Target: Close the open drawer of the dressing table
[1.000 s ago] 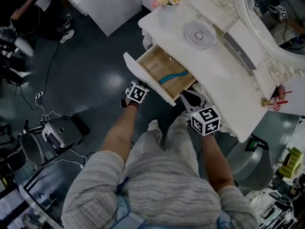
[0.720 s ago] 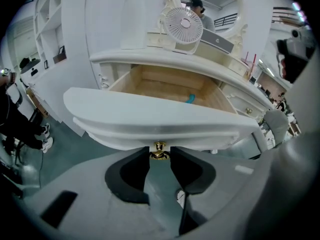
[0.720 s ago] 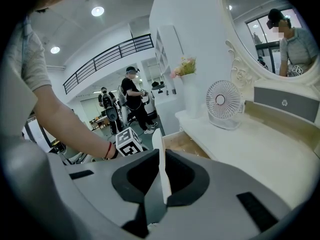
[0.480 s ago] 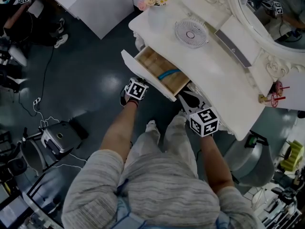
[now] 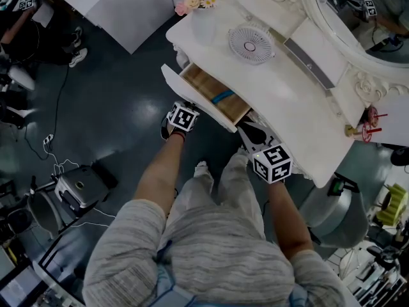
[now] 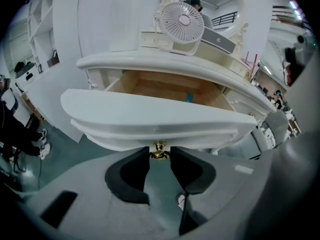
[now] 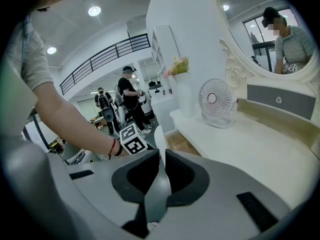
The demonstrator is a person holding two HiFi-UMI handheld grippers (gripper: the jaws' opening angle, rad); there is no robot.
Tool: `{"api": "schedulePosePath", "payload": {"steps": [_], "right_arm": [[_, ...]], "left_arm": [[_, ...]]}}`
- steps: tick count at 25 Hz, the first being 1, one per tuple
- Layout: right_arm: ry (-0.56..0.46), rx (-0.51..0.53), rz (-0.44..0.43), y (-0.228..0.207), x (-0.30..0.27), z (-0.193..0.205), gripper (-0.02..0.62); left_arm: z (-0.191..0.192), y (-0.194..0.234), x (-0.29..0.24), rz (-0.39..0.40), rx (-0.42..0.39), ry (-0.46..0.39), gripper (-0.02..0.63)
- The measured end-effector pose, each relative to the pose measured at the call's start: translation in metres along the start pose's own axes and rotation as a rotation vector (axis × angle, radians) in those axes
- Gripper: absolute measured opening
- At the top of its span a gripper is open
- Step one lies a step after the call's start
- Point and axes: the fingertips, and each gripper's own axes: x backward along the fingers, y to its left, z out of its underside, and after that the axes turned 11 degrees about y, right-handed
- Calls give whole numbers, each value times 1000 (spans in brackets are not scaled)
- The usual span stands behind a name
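One drawer knob (image 6: pixel 159 149), within left hand-held gripper (image 6: pixel 160 156)

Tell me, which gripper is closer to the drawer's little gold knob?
Left. The left gripper has its jaws on the gold knob; the right gripper sits off beside the drawer, holding nothing.
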Motion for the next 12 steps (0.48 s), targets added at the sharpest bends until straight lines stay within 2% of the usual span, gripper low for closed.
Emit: {"api": "schedulePosePath", "payload": {"steps": [12], "right_arm": [[3,-18,13,-15,4,2,11]], "left_arm": [[-27,-3,-8,4,-14,-12,137]]}}
